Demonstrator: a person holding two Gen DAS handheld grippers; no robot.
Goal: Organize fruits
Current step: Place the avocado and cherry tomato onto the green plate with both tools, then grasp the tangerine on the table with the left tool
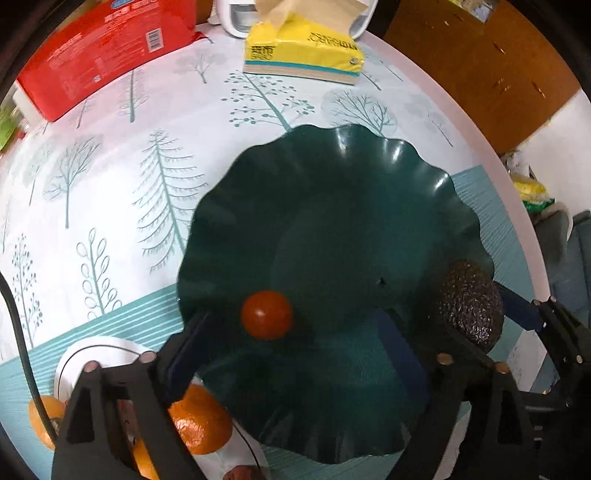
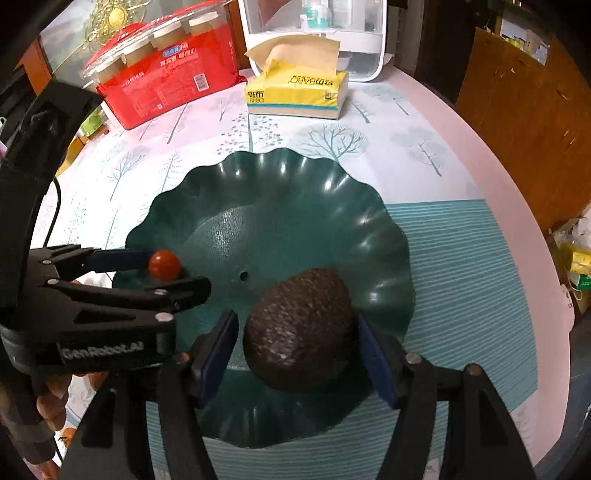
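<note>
A dark green wavy-rimmed bowl sits on the tree-patterned tablecloth. A small red cherry tomato lies inside the bowl, between the wide-open jaws of my left gripper, not pinched. A dark bumpy avocado rests in the bowl between the blue pads of my right gripper. The right jaws stand open, with gaps on both sides of the avocado.
Oranges lie on a white plate at the near left. A yellow tissue box, a red package and a white container stand at the far edge. The round table's edge curves on the right.
</note>
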